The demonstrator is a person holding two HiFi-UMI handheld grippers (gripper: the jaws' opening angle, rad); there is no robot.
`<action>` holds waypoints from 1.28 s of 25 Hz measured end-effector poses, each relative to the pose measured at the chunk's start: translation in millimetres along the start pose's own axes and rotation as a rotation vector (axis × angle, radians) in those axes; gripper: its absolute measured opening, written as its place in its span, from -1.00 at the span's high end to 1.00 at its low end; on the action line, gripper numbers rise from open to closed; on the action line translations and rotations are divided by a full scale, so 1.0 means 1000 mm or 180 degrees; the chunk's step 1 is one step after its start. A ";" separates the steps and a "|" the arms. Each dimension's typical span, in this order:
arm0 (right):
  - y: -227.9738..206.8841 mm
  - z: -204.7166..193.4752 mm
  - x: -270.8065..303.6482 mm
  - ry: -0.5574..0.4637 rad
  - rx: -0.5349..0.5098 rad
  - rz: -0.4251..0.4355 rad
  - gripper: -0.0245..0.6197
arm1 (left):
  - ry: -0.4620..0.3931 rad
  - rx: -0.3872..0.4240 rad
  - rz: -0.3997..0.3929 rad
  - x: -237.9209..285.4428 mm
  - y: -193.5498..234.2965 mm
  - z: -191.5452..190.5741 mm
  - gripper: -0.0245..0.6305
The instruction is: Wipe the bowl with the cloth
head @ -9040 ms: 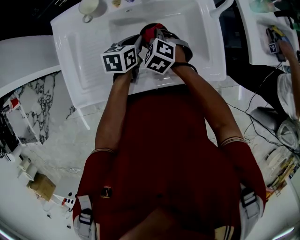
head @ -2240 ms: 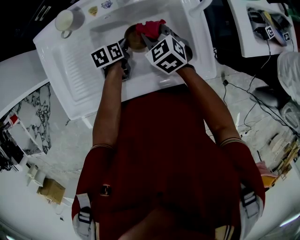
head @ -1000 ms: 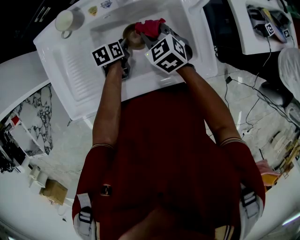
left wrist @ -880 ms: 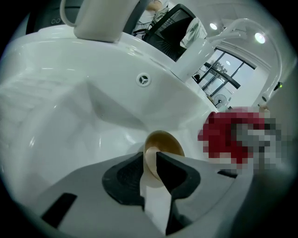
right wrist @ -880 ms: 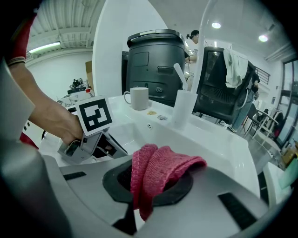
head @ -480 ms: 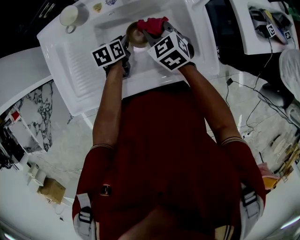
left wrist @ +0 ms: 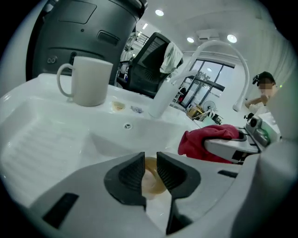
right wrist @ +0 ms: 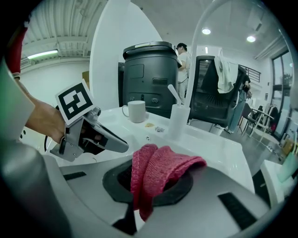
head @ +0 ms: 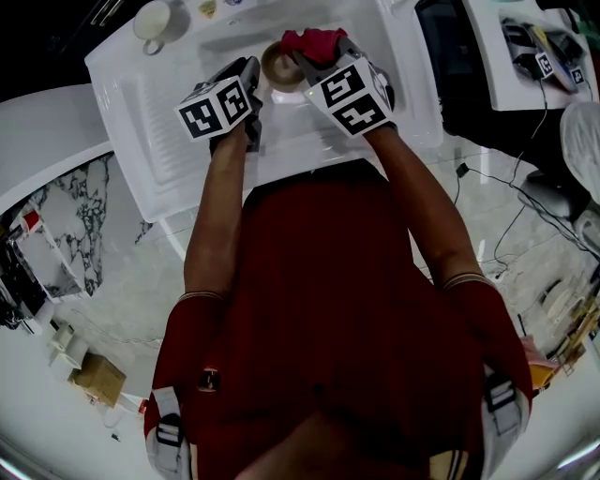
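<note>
Over the sink [head: 370, 47], our left claw [left wrist: 150, 168] pinched the bowl [head: 279, 66] by its rim; our right claw [right wrist: 156, 188] clamped the cloth [right wrist: 163, 165] beside it. We judged a steady hold and firm circular rubs best.

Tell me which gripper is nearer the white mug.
Left. The left gripper, gripping the bowl, is right of the mug; the right gripper, holding the red cloth, lies beyond the bowl.

The white sink [head: 150, 131] is seen from steeply above in the head view. The gripper views are taken low and close, along the left claw [left wrist: 150, 160] and the right claw [right wrist: 148, 181], toward the sink's back. The mug [left wrist: 88, 81] and red cloth [right wrist: 177, 162] are shared by all three views, and the bowl [left wrist: 152, 186] by the head and left gripper views.
</note>
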State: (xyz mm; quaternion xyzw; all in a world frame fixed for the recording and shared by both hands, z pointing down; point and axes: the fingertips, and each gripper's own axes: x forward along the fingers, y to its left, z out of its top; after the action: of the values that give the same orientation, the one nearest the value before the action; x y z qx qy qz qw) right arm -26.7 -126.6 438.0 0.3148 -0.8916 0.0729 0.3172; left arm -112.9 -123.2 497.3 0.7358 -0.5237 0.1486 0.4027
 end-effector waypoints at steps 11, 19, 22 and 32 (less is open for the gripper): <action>0.009 0.032 -0.027 -0.0461 0.0188 0.0004 0.83 | -0.0492 0.0400 -0.0274 -0.042 -0.032 0.030 0.73; 0.011 0.055 -0.054 -0.0809 0.0219 -0.0027 0.83 | -0.0955 0.0763 -0.0554 -0.078 -0.067 0.053 0.84; 0.012 0.062 -0.064 -0.0923 0.0225 -0.0028 0.83 | -0.1088 0.0889 -0.0581 -0.091 -0.075 0.059 0.86; 0.022 0.075 -0.095 -0.1302 0.0257 -0.0007 0.83 | -0.1541 0.1212 -0.0636 -0.132 -0.091 0.076 0.90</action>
State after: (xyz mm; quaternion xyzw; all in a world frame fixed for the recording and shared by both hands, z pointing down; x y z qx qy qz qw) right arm -22.3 -85.0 323.0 0.3365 -0.9334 0.0428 0.1168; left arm -101.6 -82.1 325.2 0.8597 -0.4923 0.0242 0.1342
